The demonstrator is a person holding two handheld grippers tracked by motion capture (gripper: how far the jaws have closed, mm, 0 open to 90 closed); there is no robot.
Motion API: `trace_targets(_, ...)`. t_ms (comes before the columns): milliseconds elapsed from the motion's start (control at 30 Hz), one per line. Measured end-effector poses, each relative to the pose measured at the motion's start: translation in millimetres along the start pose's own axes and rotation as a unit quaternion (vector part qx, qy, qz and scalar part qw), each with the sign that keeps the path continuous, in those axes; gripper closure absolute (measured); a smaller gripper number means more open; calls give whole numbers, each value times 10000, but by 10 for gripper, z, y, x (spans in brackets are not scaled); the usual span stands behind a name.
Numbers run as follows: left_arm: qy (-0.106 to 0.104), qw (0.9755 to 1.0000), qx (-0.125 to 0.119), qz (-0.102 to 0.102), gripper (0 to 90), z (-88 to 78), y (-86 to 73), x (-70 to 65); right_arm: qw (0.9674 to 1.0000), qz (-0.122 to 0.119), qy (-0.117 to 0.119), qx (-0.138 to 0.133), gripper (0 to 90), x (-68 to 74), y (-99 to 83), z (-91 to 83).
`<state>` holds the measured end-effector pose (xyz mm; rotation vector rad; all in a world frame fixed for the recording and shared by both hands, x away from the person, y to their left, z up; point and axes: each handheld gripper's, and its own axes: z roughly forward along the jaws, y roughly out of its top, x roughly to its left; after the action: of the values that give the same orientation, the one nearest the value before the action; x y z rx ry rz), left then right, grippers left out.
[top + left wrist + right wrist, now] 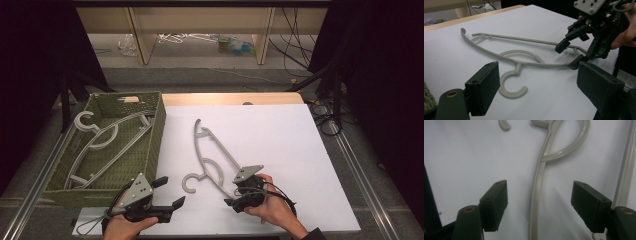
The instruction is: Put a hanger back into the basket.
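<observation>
1. Basket [157,131], counter's left: holds other hangers, partly hidden by its wall.
2. Left gripper [167,192]: fingers open, empty, near the hook.
3. Hanger [212,155], flat on the white counter.
4. Right gripper [239,194]: fingers open, straddling the hanger's arm; likely next, closing. Contact is unclear.

A lab: black curtains [30,60], floor cables [295,45], white-covered table [280,135].
</observation>
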<state>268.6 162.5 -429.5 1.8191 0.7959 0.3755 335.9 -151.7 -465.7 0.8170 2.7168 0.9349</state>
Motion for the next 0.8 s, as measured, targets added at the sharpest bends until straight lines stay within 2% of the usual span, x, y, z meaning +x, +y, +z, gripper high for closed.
trace_targets(33, -28, 10000, -6, 87, 184, 1, 6, 11, 9999, 5, 21, 103, 338, -9, 18, 22)
trace_targets(133, -55, 10000, -45, -23, 184, 5, 1, 1, 9997, 35, 58, 237, 392, -17, 71, 103)
trace_targets(300, -26, 10000, -26, -19, 184, -8, 7, -5, 9982, 105, 165, 558, 489, -8, 155, 198)
trace_targets(533, -46, 10000, -40, -19, 186, -3, 7, -1, 9961, -110, -19, 872, 585, 19, 243, 226)
trace_targets(667, -86, 10000, -34, -16, 188, 5, 1, -2, 9949, -207, -18, 982, 647, 47, 272, 234)
trace_targets(800, -93, 9999, -41, -28, 188, 5, 2, 0, 9936, -94, 17, 1126, 670, 55, 305, 246)
